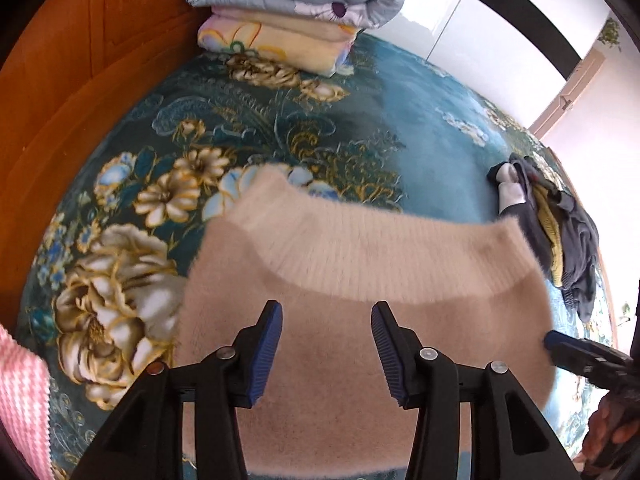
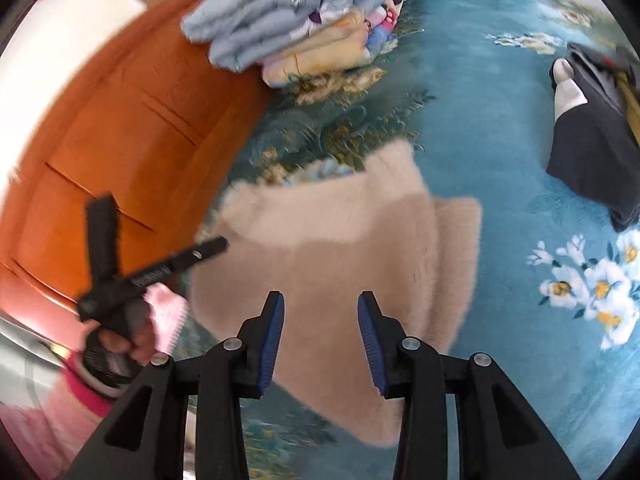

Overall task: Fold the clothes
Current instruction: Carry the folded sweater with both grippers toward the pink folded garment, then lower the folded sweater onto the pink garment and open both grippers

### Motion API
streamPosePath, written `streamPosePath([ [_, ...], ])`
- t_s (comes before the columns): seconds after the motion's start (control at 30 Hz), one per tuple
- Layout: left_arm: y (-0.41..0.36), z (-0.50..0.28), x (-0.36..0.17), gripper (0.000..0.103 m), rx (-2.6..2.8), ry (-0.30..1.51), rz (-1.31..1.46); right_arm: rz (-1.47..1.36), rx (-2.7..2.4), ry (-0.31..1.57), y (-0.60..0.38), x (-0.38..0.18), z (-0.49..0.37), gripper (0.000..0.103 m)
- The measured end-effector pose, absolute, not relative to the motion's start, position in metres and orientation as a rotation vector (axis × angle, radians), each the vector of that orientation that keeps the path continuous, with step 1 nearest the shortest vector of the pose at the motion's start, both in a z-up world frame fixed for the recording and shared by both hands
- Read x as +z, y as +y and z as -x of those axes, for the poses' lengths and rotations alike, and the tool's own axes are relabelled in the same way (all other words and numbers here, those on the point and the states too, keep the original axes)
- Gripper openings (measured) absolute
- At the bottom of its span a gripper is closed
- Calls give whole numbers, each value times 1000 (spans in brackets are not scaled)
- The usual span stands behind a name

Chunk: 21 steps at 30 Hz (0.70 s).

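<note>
The sweater (image 1: pixel 360 280) (fuzzy, beige, ribbed hem at twelve o'clock) lay folded; left gripper (image 1: pixel 326 344) and right gripper (image 2: pixel 320 340) stood apart, empty.

The sweater (image 1: pixel 360 280) lies on the bedspread (image 1: pixel 432 152) before the stacked quilts (image 1: pixel 292 4), a clothes pile (image 1: pixel 560 236), seemingly apart, to its right.

Orange wooden headboard (image 1: pixel 80 92), teal floral bedspread (image 1: pixel 432 152), bright white walls (image 1: pixel 600 92).
</note>
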State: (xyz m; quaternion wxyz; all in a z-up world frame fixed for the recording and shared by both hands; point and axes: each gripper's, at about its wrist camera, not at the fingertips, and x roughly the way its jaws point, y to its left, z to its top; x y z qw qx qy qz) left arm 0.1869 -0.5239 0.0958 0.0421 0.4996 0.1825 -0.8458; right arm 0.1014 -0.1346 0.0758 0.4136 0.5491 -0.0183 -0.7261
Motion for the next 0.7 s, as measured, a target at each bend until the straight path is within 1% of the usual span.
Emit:
streamPosePath([
  [0.2, -527, -185, 68, 50, -2538, 590, -1578, -1512, -1845, 7, -140, 35, -92, 39],
  [0.37, -518, -185, 52, 50, -2539, 543, -1602, -1586, -1847, -38, -137, 16, -78, 39],
  [0.57, -515, -182, 45, 52, -2524, 511, -1602, -1610, -1846, -56, -135, 10, -82, 39],
  [0.7, -514, -181, 49, 54, -2485, 532, -1583, -1555, -1829, -104, -126, 24, -85, 40],
])
